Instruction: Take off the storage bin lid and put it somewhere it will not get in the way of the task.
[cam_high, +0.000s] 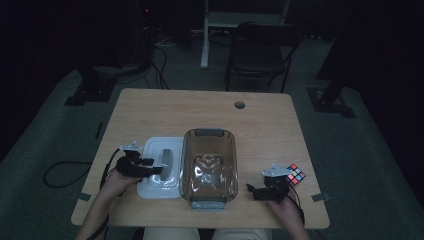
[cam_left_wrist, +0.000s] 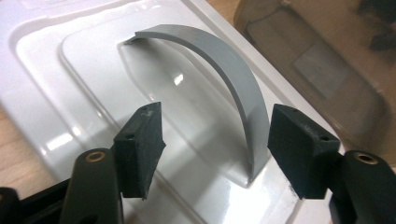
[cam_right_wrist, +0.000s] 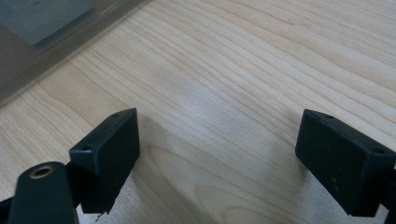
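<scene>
A white plastic lid (cam_high: 150, 186) lies flat on the table left of a clear brown-tinted bin (cam_high: 208, 167). The lid (cam_left_wrist: 70, 60) carries an arched grey handle (cam_left_wrist: 219, 60). My left gripper (cam_high: 152, 167) reaches over the lid from its left side. In the left gripper view it (cam_left_wrist: 217, 149) stands open, and the near end of the handle sits between the pads, closer to the right pad, with a gap on both sides. My right gripper (cam_high: 252, 190) rests right of the bin, open (cam_right_wrist: 217, 158) over bare wood. A colourful puzzle cube (cam_high: 295, 174) sits just beyond it.
The bin (cam_left_wrist: 317, 60) holds nothing that I can see, and one of its corners (cam_right_wrist: 46, 28) lies close to the right gripper. The wooden table (cam_high: 200, 107) has a cable hole (cam_high: 240, 105) near its far edge. A dark chair (cam_high: 260, 55) stands beyond the table.
</scene>
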